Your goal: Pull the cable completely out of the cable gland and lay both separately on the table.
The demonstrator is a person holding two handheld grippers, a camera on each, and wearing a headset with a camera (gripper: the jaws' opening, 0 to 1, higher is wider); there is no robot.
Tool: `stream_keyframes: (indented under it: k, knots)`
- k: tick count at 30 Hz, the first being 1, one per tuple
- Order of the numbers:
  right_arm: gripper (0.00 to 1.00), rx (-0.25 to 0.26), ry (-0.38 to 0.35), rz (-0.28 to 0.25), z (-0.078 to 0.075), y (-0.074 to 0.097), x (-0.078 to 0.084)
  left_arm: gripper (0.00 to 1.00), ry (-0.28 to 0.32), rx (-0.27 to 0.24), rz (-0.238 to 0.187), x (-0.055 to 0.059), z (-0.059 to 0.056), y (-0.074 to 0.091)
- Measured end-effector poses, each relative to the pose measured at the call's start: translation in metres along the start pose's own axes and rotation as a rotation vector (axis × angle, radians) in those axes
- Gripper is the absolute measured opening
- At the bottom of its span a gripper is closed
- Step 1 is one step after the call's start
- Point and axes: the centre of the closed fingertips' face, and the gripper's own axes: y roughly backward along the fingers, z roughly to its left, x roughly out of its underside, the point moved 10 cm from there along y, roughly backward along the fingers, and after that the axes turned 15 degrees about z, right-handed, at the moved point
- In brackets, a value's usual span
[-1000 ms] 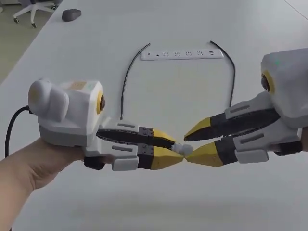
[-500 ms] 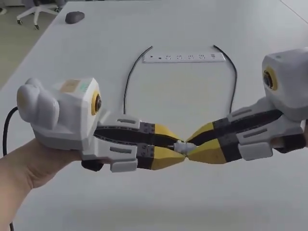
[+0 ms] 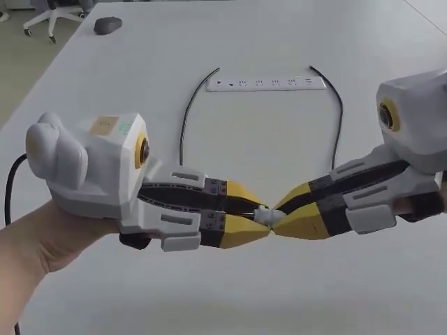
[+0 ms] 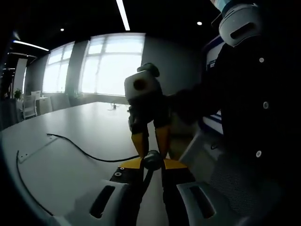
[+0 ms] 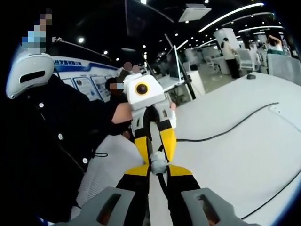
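A small white cable gland (image 3: 265, 216) hangs above the table between the tips of both grippers. My left gripper (image 3: 260, 218), held in a hand at the left, is shut on the gland's left end. From the right, my right gripper (image 3: 278, 218) is shut on its other end. In the left gripper view the gland (image 4: 153, 160) looks dark, and a black cable (image 4: 145, 184) runs down from it between the jaws. The right gripper view shows the gland (image 5: 158, 162) in white, also with the cable (image 5: 162, 181) below it. Black cable (image 3: 183, 132) lies on the table behind.
A white power strip (image 3: 265, 83) lies at the far middle of the white table (image 3: 279, 293), with black cable (image 3: 340, 118) curving down on its right side too. A dark mouse (image 3: 107, 25) sits at the far left. An office chair (image 3: 42, 17) stands beyond the table edge.
The right gripper's jaws stood apart a second ago and have since closed on the gland. Both grippers have stayed almost in place since half a second ago.
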Motion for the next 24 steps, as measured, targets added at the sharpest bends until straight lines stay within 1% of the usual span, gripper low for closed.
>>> stream_keyframes:
  k: [2,3,5,6,8,10,11,12,14,15,16,21,23,24]
  knots:
    - [0.08,0.024,0.038,0.005,0.001,0.0,0.0,0.15,0.005,0.001,0.003,0.001,0.0,0.0]
    - [0.08,0.03,0.044,0.006,0.002,0.0,0.0,0.15,0.008,0.0,0.003,0.001,0.001,0.0]
    - [0.08,0.057,0.083,0.006,0.0,0.0,0.0,0.15,0.028,0.004,0.003,0.001,0.002,0.0]
    - [0.08,0.057,0.082,0.008,0.002,-0.001,0.0,0.15,0.031,0.005,0.003,0.002,0.002,0.0]
    - [0.08,0.085,0.123,0.01,0.003,-0.001,0.0,0.15,0.057,0.008,0.001,0.002,0.003,-0.001]
    - [0.08,0.105,0.145,0.017,0.003,-0.001,0.0,0.15,0.064,0.009,0.001,0.003,0.004,-0.001]
    - [0.08,0.12,0.165,0.02,0.003,-0.001,0.0,0.15,0.092,0.014,0.002,0.004,0.004,-0.002]
    - [0.08,0.129,0.174,0.026,0.005,-0.002,0.0,0.15,0.095,0.016,0.001,0.004,0.005,-0.003]
    - [0.08,0.18,0.238,0.039,0.007,-0.003,-0.001,0.15,0.149,0.024,-0.003,0.006,0.006,-0.003]
    - [0.08,0.182,0.234,0.042,0.009,-0.004,0.0,0.15,0.146,0.023,-0.001,0.006,0.006,-0.003]
    - [0.08,0.2,0.249,0.046,0.009,-0.004,0.0,0.15,0.16,0.02,0.001,0.007,0.006,-0.004]
    - [0.08,0.221,0.277,0.058,0.011,-0.006,0.0,0.15,0.189,0.021,0.005,0.008,0.007,-0.005]
    - [0.08,0.233,0.29,0.059,0.011,-0.006,-0.001,0.15,0.21,0.019,0.004,0.008,0.008,-0.005]
    - [0.08,0.232,0.29,0.06,0.011,-0.006,-0.001,0.15,0.208,0.021,0.006,0.008,0.008,-0.005]
